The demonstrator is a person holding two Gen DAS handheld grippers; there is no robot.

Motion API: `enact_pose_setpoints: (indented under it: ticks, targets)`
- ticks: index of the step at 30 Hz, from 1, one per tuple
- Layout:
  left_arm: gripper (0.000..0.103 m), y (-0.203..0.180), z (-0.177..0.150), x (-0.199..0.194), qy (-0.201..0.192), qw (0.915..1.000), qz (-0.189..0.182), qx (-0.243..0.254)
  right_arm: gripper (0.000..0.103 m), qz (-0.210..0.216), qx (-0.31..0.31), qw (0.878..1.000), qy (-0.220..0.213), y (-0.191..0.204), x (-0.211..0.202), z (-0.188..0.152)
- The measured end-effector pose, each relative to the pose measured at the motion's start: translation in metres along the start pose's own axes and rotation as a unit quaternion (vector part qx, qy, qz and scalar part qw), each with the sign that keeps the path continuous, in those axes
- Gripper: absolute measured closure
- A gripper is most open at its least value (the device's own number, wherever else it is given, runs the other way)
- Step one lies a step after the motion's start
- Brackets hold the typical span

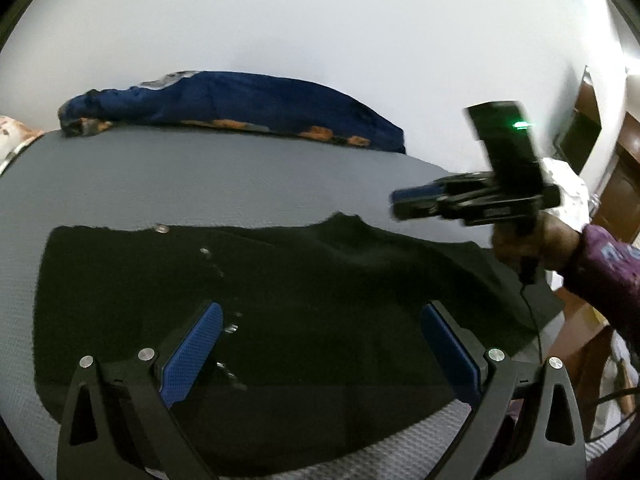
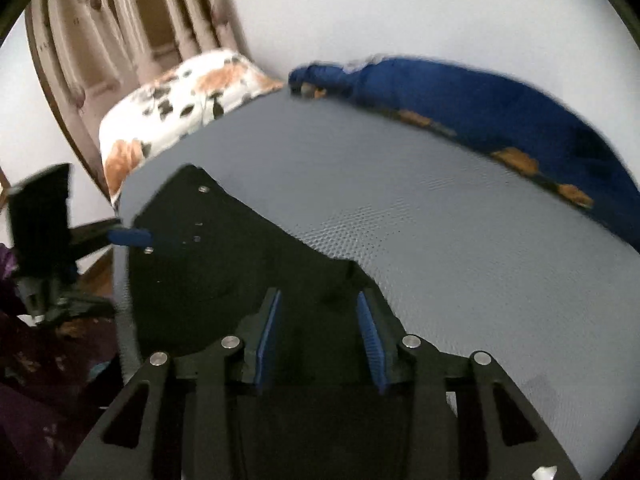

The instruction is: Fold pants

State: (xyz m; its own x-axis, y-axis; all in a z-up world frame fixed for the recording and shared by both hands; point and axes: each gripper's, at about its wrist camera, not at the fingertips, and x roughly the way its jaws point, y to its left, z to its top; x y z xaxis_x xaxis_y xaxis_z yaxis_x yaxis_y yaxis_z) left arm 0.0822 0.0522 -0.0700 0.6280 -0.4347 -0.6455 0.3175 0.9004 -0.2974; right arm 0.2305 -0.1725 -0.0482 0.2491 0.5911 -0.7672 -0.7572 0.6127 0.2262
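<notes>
Black pants lie flat on a grey bed cover, waistband with metal buttons to the left. My left gripper is open, hovering low over the pants' near edge, empty. My right gripper is open, jaws moderately apart, above the pants near their edge; nothing is between the pads. It also shows in the left wrist view, raised above the pants' right end. The left gripper shows in the right wrist view at the pants' far end.
A blue patterned blanket lies along the bed's far side by the white wall. A floral pillow and a padded headboard stand at the bed's end. Wooden furniture is at the right.
</notes>
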Motion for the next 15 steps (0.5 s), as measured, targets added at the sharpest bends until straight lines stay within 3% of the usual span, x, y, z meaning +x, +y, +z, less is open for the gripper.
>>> enact_pose_setpoints:
  ticks: [7,11,15]
  targets:
    - [0.004,0.019,0.005,-0.002,-0.011,0.9997,0.022,-0.002,0.066,0.022,-0.008,0.997,0.076,-0.018,0.05,0.009]
    - [0.004,0.029,0.004,0.001,-0.004,0.9995,0.024,-0.02,0.065,0.066,-0.007,0.992,0.105,-0.025,0.071,0.016]
    - [0.004,0.033,0.003,0.003,-0.004,0.999,0.037,-0.025,0.077,0.099,0.0,0.989,0.11,-0.031,0.083,0.025]
